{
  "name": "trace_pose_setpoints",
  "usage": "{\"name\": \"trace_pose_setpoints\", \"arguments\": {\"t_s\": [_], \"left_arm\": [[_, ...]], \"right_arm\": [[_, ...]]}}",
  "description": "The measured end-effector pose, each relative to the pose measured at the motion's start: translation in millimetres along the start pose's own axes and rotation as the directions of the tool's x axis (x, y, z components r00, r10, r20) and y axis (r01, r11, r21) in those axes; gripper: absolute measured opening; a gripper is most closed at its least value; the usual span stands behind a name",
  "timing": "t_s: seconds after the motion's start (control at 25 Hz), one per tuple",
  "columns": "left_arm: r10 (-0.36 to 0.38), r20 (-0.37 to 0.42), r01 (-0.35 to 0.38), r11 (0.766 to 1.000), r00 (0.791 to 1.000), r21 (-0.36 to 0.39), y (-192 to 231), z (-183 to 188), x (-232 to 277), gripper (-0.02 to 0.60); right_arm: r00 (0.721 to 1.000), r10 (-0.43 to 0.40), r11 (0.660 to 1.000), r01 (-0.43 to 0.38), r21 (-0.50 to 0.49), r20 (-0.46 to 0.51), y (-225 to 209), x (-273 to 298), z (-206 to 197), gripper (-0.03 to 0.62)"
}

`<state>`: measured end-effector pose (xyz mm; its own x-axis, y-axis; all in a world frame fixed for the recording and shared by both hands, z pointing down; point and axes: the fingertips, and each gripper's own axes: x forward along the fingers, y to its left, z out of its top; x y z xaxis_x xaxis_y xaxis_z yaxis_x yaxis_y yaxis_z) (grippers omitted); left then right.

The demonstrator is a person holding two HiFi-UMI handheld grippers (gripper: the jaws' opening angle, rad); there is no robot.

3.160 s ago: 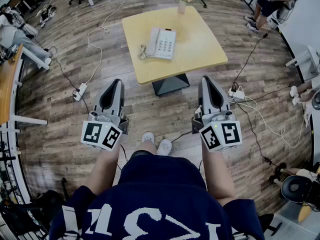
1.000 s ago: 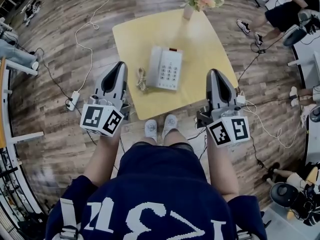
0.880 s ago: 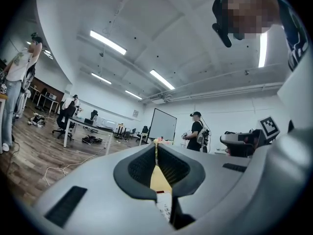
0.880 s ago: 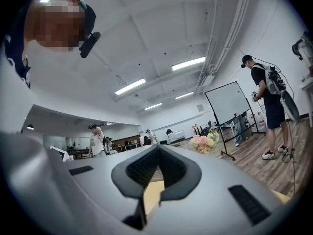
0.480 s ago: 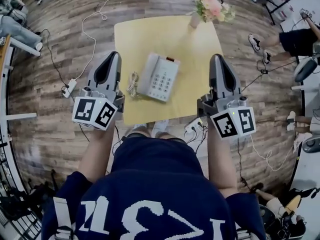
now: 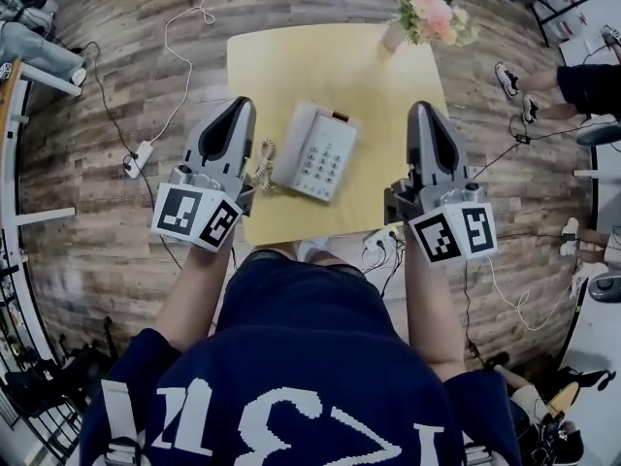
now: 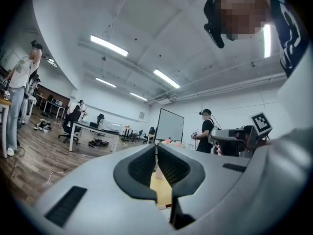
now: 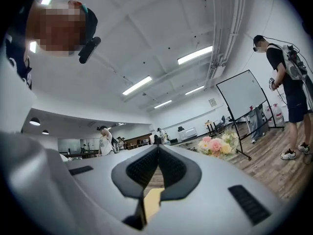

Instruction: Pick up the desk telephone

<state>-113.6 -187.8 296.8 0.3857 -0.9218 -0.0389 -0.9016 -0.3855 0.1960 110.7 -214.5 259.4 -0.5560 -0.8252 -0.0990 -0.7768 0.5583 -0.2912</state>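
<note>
The telephone (image 6: 315,150) lies on the yellow counter (image 6: 291,56), coiled cord (image 6: 262,163) at its left and flowers (image 6: 432,16) at the far corner, between the left gripper (image 6: 242,105) and right gripper (image 6: 424,110), whose fingers (image 7: 140,168) are closed, holding nothing.

The telephone (image 6: 315,153) lies on the table (image 6: 291,56), between left gripper (image 6: 241,105) and right gripper (image 6: 425,110). Flowers (image 6: 432,13) stand at the far corner.

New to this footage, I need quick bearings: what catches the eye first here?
A white desk telephone lies on a square yellow table, toward its near edge. Pink flowers stand at the table's far right corner. The left gripper and right gripper flank the phone, both shut and empty.
</note>
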Motion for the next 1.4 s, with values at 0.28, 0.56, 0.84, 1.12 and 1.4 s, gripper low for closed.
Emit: {"name": "trace_pose_setpoints", "arguments": {"t_s": [0.28, 0.56, 0.84, 1.12, 1.4], "left_arm": [[-0.134, 0.043, 0.138, 0.985, 0.990, -0.107, 8, 0, 14, 0.025], [-0.225, -0.011, 0.219, 0.959, 0.974, -0.182, 15, -31, 26, 0.025], [-0.245, -0.119, 0.214, 0.950, 0.962, -0.227, 24, -77, 40, 0.025], [-0.243, -0.228, 0.177, 0.945, 0.943, -0.274, 34, -124, 51, 0.118], [-0.301, -0.453, 0.149, 0.928, 0.839, -0.342, 33, -205, 48, 0.215]], "right_arm": [[0.995, -0.094, 0.995, 0.095, 0.011, -0.031, -10, 2, -29, 0.026], [0.983, -0.158, 0.987, 0.160, 0.021, -0.098, -18, -1, -67, 0.026], [0.961, -0.200, 0.976, 0.213, 0.050, -0.192, -32, -6, -117, 0.028], [0.927, -0.187, 0.961, 0.241, 0.137, -0.324, -45, -9, -182, 0.088], [0.873, -0.116, 0.924, 0.269, 0.270, -0.473, -51, -15, -258, 0.195]]}}
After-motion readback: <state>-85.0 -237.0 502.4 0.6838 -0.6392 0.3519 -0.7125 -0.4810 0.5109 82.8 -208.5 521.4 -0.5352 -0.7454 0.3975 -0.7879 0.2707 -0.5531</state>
